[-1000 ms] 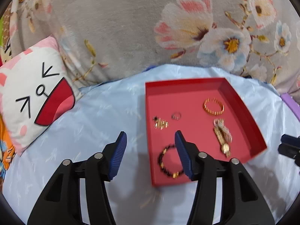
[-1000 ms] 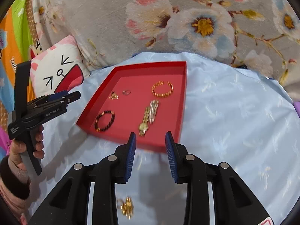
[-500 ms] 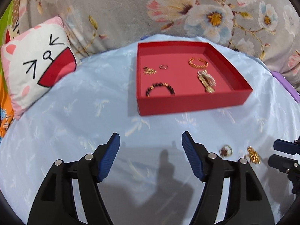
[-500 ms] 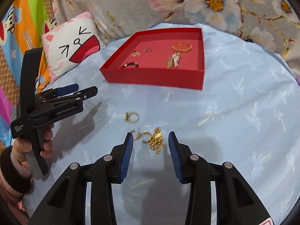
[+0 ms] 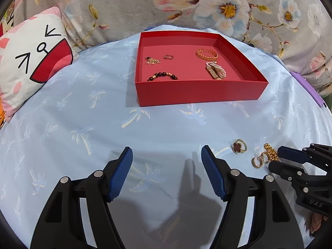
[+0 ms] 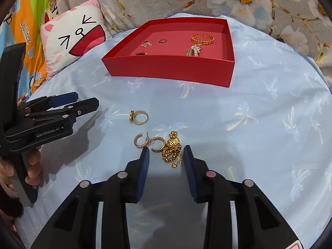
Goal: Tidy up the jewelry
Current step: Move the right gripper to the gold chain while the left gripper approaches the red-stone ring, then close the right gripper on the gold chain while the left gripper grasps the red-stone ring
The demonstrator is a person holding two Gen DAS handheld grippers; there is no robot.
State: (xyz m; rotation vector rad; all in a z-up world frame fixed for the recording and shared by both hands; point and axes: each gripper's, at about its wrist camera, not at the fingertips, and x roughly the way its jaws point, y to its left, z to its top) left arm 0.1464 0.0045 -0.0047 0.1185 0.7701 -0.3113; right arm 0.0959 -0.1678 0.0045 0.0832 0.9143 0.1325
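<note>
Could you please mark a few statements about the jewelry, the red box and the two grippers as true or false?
1. The red box is empty. False: it holds several pieces, among them a gold bangle and a dark beaded bracelet.
2. A gold ring lies on the blue cloth, outside the box. True.
3. The right gripper is clamped on the ring. False: its jaws are closing around the gold chain bracelet, and the pads do not yet press on it.
4. The left gripper has nothing between its jaws. True.
5. Two gold hoop earrings lie beside the chain bracelet. True.
</note>
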